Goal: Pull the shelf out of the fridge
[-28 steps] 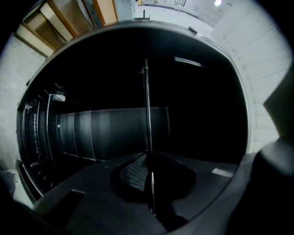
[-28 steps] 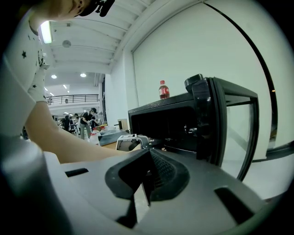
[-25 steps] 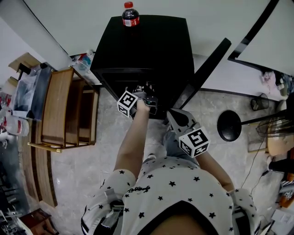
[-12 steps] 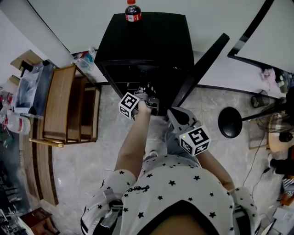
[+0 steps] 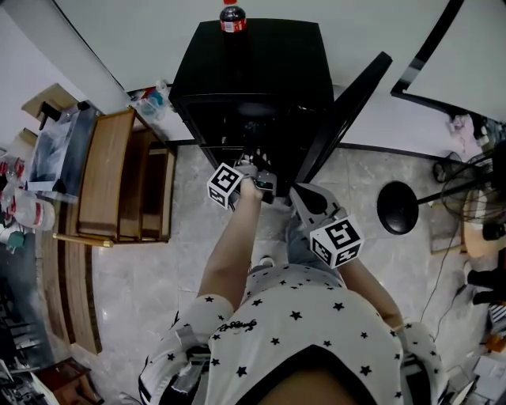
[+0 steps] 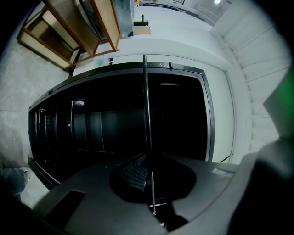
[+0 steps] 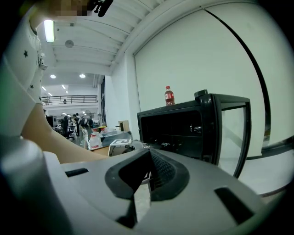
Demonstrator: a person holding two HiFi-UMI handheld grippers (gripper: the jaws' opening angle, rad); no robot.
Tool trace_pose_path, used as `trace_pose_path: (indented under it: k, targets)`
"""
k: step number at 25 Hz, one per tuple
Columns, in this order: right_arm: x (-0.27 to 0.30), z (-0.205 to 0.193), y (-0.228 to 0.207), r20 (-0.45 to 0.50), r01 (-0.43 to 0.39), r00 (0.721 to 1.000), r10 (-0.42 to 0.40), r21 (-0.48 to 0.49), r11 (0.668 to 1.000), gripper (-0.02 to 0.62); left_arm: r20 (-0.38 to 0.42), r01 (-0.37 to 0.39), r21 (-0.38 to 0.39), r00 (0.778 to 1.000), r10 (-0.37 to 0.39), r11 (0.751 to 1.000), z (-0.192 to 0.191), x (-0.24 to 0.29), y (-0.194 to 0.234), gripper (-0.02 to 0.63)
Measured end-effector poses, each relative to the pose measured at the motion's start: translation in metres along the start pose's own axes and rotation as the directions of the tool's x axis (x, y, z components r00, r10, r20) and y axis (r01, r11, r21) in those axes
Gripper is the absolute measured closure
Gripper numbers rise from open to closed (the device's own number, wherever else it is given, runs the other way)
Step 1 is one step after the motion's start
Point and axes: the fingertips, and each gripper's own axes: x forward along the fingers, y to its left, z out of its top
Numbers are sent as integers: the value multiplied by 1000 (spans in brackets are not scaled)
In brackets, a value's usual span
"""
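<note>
A black mini fridge (image 5: 253,63) stands open, its door (image 5: 348,111) swung out to the right. My left gripper (image 5: 257,170) reaches level into the opening, shut on the front wire of the shelf (image 6: 147,114). In the left gripper view that thin rod runs straight between the jaws (image 6: 149,158); the rest of the shelf is lost in the dark interior. My right gripper (image 5: 296,191) hovers just right of the left one, near the door. Its fingertips (image 7: 149,151) meet with nothing between them.
A red-capped cola bottle (image 5: 231,16) stands on the fridge top. A wooden rack (image 5: 118,182) stands left of the fridge, with clutter beyond it. A round black stand base (image 5: 397,207) sits on the tiled floor at the right.
The left gripper has drawn back from the fridge with the shelf wire still in its jaws, and the gap to the fridge front has grown. The right gripper moved back alongside it.
</note>
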Motion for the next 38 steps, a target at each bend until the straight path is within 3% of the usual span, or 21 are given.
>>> trace_pose_path:
  k: [20,38]
  targets:
    - [-26,-1,24,39,25,999,-25,-2,1000,601,-18,-2,-4,1000,2,1000,-17,-55,-3,572]
    - [-28,1,30,43,19,999,-19,-9,1000,601,-21,-8,-4,1000,8,1000,-20,-65,-3,572]
